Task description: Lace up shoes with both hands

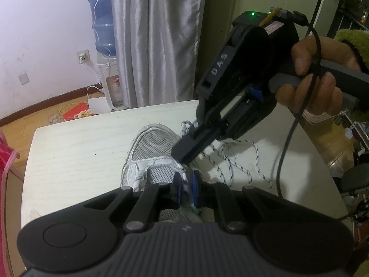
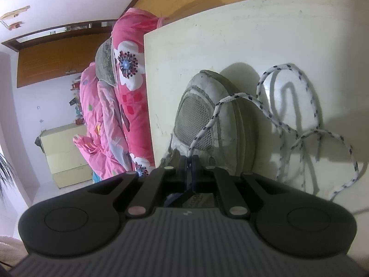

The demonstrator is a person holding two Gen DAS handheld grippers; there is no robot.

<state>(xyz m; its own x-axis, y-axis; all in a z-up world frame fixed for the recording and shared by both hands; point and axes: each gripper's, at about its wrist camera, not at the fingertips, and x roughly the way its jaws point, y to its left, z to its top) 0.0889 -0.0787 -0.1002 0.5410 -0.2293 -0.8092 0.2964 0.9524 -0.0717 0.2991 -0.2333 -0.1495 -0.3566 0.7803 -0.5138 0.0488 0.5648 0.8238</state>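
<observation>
Closest to my left camera, the left gripper [image 1: 185,188] has its blue pads nearly together, pinching the white edge of the shoe [image 1: 150,154] beside the grey mesh tongue. Just beyond, my right gripper [image 1: 184,154] comes in from the right with its fingers pressed together at the shoe's lacing edge; through its own camera the right gripper [image 2: 190,161] pinches the speckled white lace [image 2: 230,99] where it leaves the shoe [image 2: 207,115]. From there the lace arches over the toe and falls in loose loops on the pale table [image 1: 80,138] — just beside the shoe. Farther off, a blue water jug [image 1: 102,23] sits on a dispenser by the grey curtain [image 1: 156,41]; whether it holds water I cannot tell.
</observation>
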